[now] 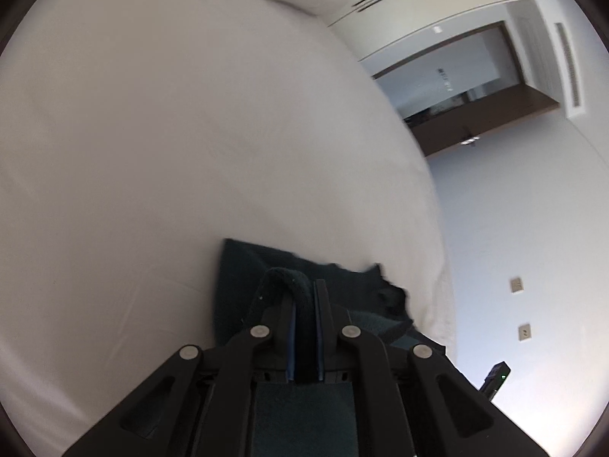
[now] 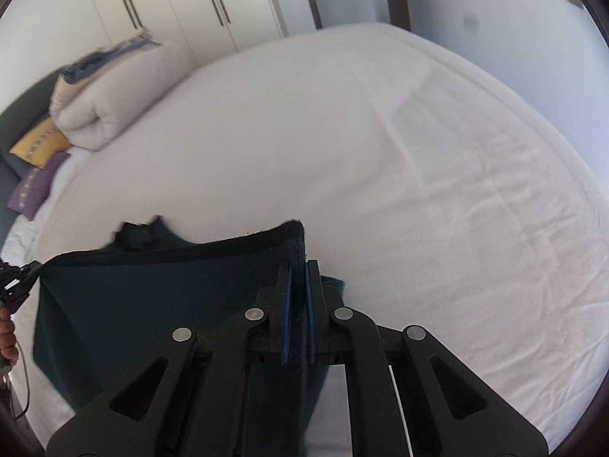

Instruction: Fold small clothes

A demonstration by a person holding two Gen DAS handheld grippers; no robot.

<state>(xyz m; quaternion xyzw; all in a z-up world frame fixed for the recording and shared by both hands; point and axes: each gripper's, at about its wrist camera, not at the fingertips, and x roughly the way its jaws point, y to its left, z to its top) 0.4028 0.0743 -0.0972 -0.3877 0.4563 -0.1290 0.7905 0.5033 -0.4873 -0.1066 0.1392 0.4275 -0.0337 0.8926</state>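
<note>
Dark teal knit garment [image 2: 144, 304], soft and limp, over the bed [image 2: 418, 152]: my left gripper [image 1: 304, 297] and right gripper [image 2: 297, 278] jaws pinch its thick hem corners, the sensible hold.

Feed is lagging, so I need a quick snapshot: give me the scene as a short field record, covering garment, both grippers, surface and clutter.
garment: dark teal garment, held up by its top edge, stretched between both grippers
left gripper: shut on the edge
right gripper: shut on the opposite corner
surface: white bed sheet
clutter: rolled duvet, yellow cushion, purple cushion at the far left
</note>
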